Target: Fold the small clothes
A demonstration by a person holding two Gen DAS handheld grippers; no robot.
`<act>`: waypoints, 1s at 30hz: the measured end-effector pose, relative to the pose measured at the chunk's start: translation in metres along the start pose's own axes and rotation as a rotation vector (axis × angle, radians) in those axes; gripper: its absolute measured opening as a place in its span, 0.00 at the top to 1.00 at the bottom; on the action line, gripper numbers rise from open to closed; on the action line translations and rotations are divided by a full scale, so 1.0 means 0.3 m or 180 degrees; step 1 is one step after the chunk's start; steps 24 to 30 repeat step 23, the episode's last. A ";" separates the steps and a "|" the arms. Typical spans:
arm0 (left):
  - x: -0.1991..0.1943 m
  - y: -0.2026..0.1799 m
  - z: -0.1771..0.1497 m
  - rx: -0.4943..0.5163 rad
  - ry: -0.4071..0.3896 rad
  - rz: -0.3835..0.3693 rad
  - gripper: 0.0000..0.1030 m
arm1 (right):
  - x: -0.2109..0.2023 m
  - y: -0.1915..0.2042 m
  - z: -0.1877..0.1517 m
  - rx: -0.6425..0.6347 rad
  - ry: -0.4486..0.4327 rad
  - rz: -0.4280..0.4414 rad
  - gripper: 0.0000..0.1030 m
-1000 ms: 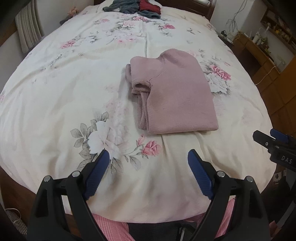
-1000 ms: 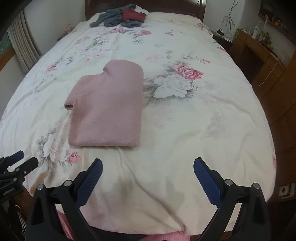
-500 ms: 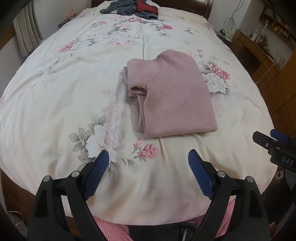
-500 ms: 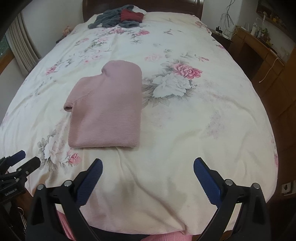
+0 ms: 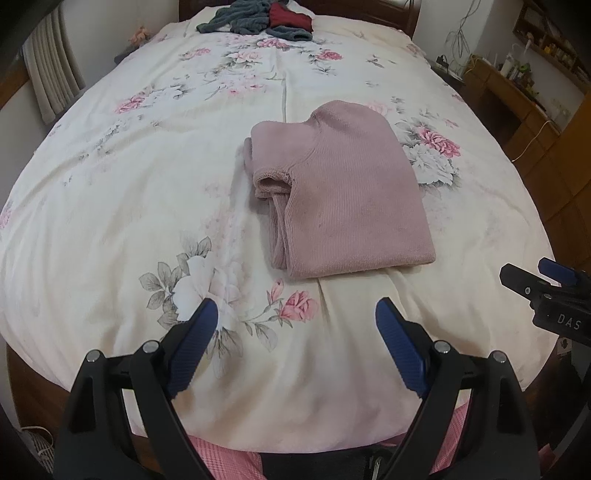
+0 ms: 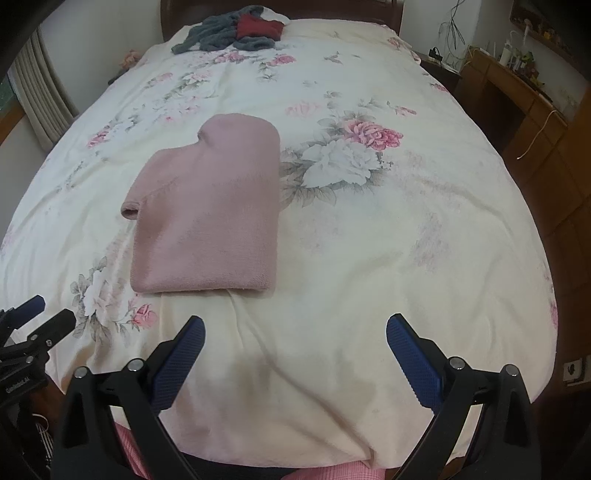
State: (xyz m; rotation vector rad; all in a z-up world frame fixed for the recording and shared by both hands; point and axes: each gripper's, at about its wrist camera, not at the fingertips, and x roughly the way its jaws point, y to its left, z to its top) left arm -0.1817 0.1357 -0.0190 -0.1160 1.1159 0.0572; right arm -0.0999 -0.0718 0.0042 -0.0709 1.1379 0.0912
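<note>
left tongs (image 5: pixel 293 314): apart, empty, over bed's near edge | right tongs (image 6: pixel 295 326): apart, empty, near edge | pink sweater (image 5: pixel 343 195): folded, mid-bed (image 5: pixel 110 206), well beyond both | grey and red clothes (image 6: pixel 236 35): heaped at far edge

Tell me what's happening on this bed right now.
A person is folding small clothes with a handheld tool in each hand. The pink sweater lies folded on the floral bedspread. The left tool and right tool are both open, empty and short of the sweater, near the bed's foot. A heap of grey and red clothes waits at the far end.
</note>
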 end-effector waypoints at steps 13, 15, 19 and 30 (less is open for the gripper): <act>0.027 -0.006 -0.009 -0.0005 0.0053 0.0024 0.16 | 0.004 -0.003 -0.008 0.0012 -0.0129 -0.0101 0.04; 0.026 -0.009 -0.010 -0.0006 0.0053 0.0027 0.16 | 0.005 -0.005 -0.006 0.0012 -0.0118 -0.0084 0.04; 0.026 -0.007 -0.009 -0.0004 0.0045 0.0017 0.16 | 0.003 -0.011 0.000 0.0031 -0.0094 -0.0079 0.04; 0.018 -0.019 -0.011 0.0025 0.0012 0.0034 0.16 | 0.003 -0.013 0.002 0.0054 -0.0081 -0.0063 0.04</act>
